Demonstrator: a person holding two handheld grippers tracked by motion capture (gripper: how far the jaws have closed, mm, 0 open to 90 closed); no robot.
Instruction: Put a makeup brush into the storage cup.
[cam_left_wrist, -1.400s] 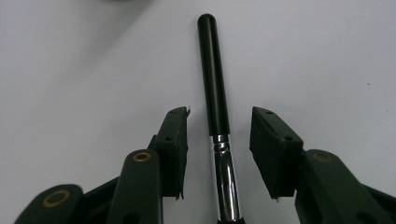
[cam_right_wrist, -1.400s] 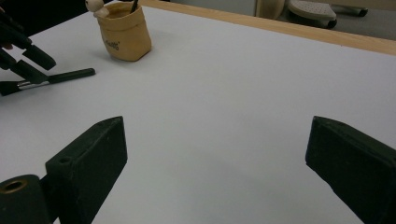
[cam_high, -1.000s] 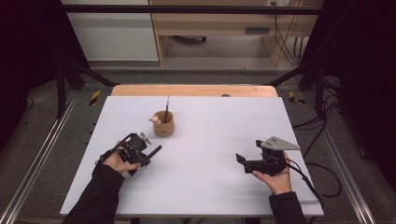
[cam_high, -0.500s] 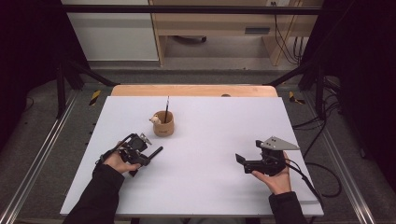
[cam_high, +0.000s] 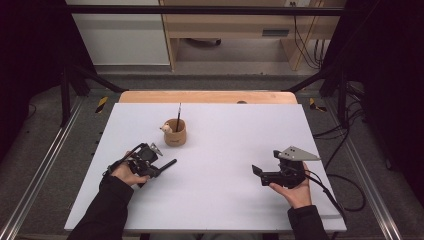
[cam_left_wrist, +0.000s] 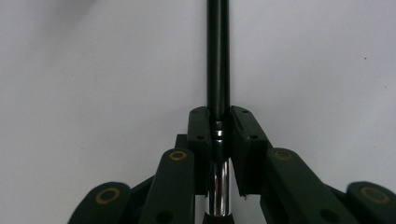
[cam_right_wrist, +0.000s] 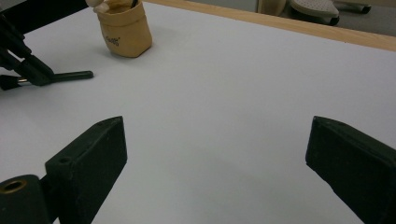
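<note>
The left tongs (cam_high: 156, 167) have just been closing and now clench a slim black pen with a chrome band (cam_left_wrist: 218, 70), its barrel pinched between the two pads and lying low over the white surface (cam_high: 225, 150). The right tongs (cam_high: 258, 172) stand wide apart, grasping nothing, well off to the other side. The small tan cup-shaped holder (cam_high: 175, 135), with one dark pen already upright in it, sits just beyond the left hand (cam_high: 126, 172). The likely step is carrying the pen to that holder; doing it well calls for lifting cleanly, tipping the barrel upright and keeping the grip firm so it cannot swivel. The left gripper view shows the pads biting at the chrome band; the right gripper view shows the pen's free end (cam_right_wrist: 74, 74) pointing out beside the holder (cam_right_wrist: 124, 30).
</note>
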